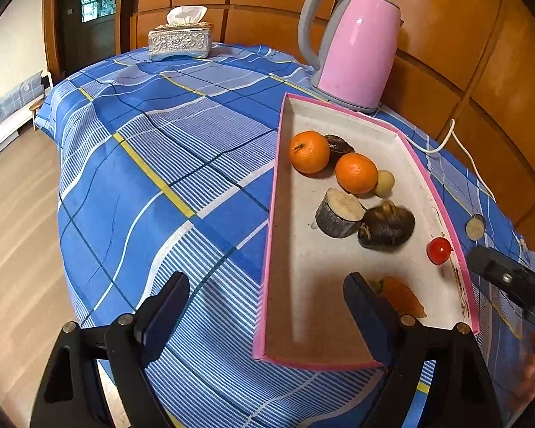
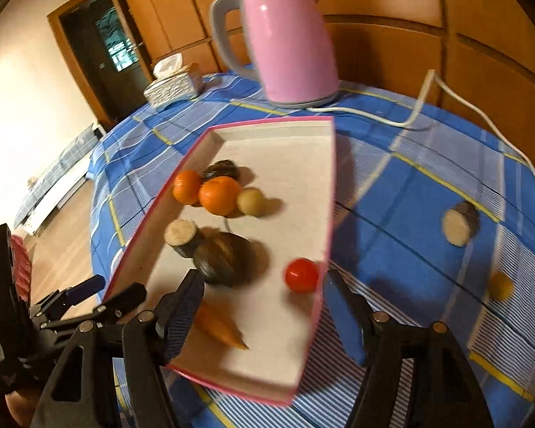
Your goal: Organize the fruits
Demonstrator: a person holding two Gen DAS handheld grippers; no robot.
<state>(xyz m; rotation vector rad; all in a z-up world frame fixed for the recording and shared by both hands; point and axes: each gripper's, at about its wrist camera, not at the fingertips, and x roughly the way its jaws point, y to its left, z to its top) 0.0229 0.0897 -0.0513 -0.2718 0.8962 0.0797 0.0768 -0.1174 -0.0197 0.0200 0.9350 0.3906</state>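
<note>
A pink-rimmed tray (image 1: 289, 285) (image 2: 285, 339) lies on the blue checked tablecloth. In it are two oranges (image 1: 308, 151) (image 1: 356, 173), a small pale round fruit (image 1: 385, 181), a dark cut log piece (image 1: 337, 212), a dark wrinkled fruit (image 1: 387, 226), a red tomato (image 1: 438, 250) (image 2: 301, 274) and an orange carrot-like piece (image 1: 403, 296) (image 2: 219, 328). My left gripper (image 1: 267, 317) is open over the tray's near left rim. My right gripper (image 2: 264, 317) is open above the tray's near right rim, just short of the tomato. Outside the tray lie a cut log piece (image 2: 460, 223) and a yellow fruit (image 2: 501, 285).
A pink kettle (image 1: 355, 46) (image 2: 285, 42) stands behind the tray, its white cord (image 2: 421, 103) trailing right. A silver tissue box (image 1: 180, 41) sits at the table's far edge. A wooden wall is behind; floor lies to the left.
</note>
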